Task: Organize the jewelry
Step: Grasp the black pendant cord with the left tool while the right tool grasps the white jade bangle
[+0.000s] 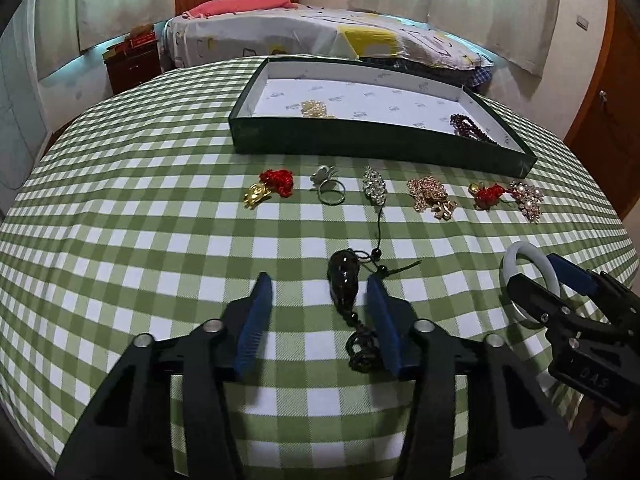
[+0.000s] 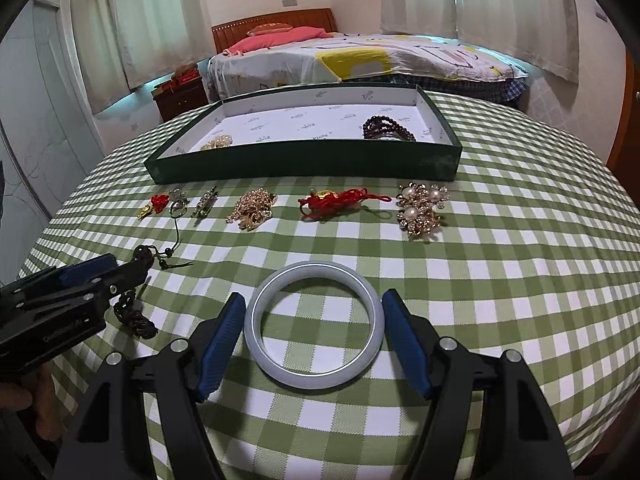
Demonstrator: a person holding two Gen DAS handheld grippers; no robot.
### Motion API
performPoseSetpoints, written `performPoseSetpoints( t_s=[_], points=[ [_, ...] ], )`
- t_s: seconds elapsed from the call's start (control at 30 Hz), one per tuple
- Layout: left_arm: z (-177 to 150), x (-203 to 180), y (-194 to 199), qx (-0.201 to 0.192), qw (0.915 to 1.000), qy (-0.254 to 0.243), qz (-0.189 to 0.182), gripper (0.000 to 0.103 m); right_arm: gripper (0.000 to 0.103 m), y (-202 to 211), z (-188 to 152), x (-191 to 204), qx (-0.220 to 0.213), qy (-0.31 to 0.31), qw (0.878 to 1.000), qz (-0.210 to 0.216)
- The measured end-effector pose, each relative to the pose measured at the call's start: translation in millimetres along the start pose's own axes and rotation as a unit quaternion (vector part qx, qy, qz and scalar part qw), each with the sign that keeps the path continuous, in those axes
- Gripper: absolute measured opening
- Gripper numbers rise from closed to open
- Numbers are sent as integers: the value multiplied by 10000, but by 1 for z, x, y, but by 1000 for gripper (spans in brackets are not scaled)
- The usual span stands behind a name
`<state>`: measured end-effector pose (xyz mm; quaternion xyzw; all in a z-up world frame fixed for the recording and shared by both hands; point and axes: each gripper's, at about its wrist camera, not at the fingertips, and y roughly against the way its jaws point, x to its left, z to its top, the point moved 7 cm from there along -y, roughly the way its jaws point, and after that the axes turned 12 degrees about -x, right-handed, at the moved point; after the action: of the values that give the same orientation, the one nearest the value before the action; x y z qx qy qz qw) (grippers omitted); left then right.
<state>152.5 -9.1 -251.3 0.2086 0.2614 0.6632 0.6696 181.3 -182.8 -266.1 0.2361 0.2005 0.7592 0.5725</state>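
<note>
A dark pendant on a black cord lies on the green checked cloth between the fingers of my left gripper. It sits close to the right pad, the left pad stands well off it, and the jaws are open. A pale grey-white bangle lies flat on the cloth inside my right gripper, whose blue pads meet its left and right rims. The left wrist view shows that gripper straddling the bangle. The right wrist view shows the left gripper over the pendant.
A green tray at the back holds a pearl piece and a dark red bead bracelet. In front lie a red knot charm, a ring, a crystal brooch, a gold chain, a red cord charm and a pearl brooch.
</note>
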Motion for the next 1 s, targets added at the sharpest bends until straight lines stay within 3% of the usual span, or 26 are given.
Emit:
performPoseSetpoints(
  t_s=[0.23,0.83,1.0],
  points=[
    [0,-10,-2,-34,9997,-240,-98,15,69,0,1,-2,-21,-25,10000,51],
    [7,-12,11,-320,9989,-253,-213,15,68,2,6,-2,-100,-18,9999,38],
    [1,-12,3,-126,9993,-262,-235,15,68,0,4,-2,-57,-6,10000,34]
  ],
)
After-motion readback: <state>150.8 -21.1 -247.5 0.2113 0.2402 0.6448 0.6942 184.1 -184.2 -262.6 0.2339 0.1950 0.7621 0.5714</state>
